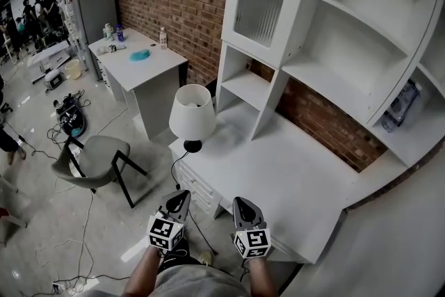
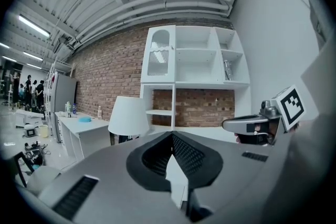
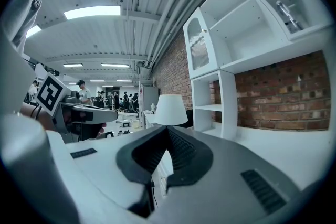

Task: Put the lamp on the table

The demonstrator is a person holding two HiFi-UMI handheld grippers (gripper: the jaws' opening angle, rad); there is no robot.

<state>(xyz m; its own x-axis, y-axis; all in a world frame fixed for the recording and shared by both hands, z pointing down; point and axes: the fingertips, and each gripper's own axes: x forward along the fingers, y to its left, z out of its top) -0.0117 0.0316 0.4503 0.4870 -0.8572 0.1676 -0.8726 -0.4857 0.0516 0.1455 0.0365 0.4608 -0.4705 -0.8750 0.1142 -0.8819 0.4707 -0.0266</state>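
Observation:
A lamp [image 1: 192, 111] with a white shade and a black foot stands upright on the left corner of the white table [image 1: 299, 184]. It also shows as the lamp [image 2: 128, 117] ahead of the left jaws and the lamp [image 3: 171, 109] ahead of the right jaws. My left gripper [image 1: 179, 198] and right gripper [image 1: 242, 205] hover side by side near the table's front edge, well short of the lamp. Both are shut with nothing between the jaws; the left gripper [image 2: 172, 135] and right gripper [image 3: 168, 129] each show the tips meeting.
A white shelf unit [image 1: 327, 31] rises at the table's back against the brick wall. A grey chair [image 1: 97, 162] stands left of the table, with cables on the floor. A second white desk [image 1: 149, 65] with bottles stands farther back. People stand far off at the left.

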